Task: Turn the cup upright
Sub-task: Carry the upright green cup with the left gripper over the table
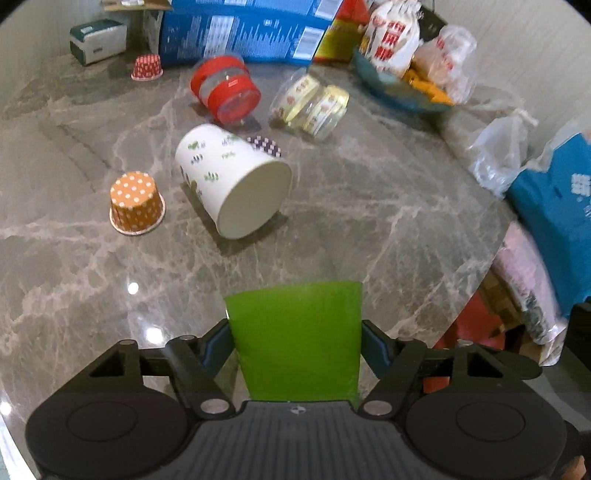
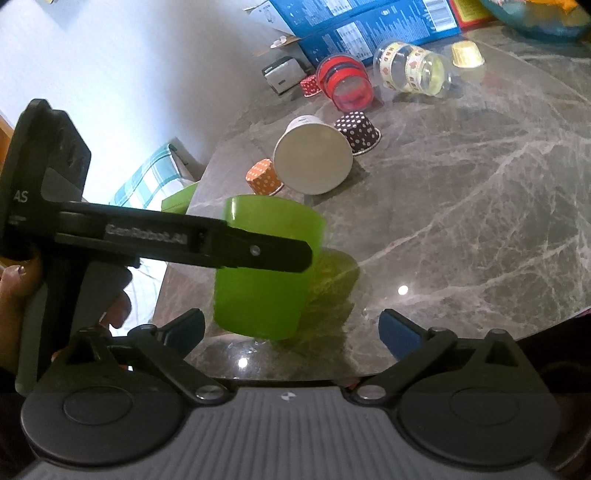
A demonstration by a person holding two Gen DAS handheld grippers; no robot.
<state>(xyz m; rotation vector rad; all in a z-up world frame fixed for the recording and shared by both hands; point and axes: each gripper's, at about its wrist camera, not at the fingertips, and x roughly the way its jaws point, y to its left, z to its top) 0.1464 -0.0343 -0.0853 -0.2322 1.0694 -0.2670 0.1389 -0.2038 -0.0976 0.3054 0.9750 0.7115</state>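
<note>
On the grey marble table (image 1: pixel 369 229), past the green cup, a big white paper cup (image 1: pixel 232 181) lies on its side, its flat bottom facing the near edge. An orange dotted baking cup (image 1: pixel 137 206) sits upside down just beside it, and a dark dotted one (image 2: pixel 357 132) sits on its other side. Farther back lie a red jar (image 1: pixel 225 88) and a clear jar with yellow bands (image 1: pixel 312 105), both tipped over, in front of blue boxes (image 1: pixel 240 29). Nothing lies between the grippers and the green cup.

The green cup (image 2: pixel 264 273) is at the near edge of the table. Its long axis runs nearly up and down, leaning a little, with the wider end toward the top.

The left gripper (image 1: pixel 295 341) squeezes the green cup from both sides. The right gripper (image 2: pixel 291 328) is spread wide with nothing in it, just beside the cup.
</note>
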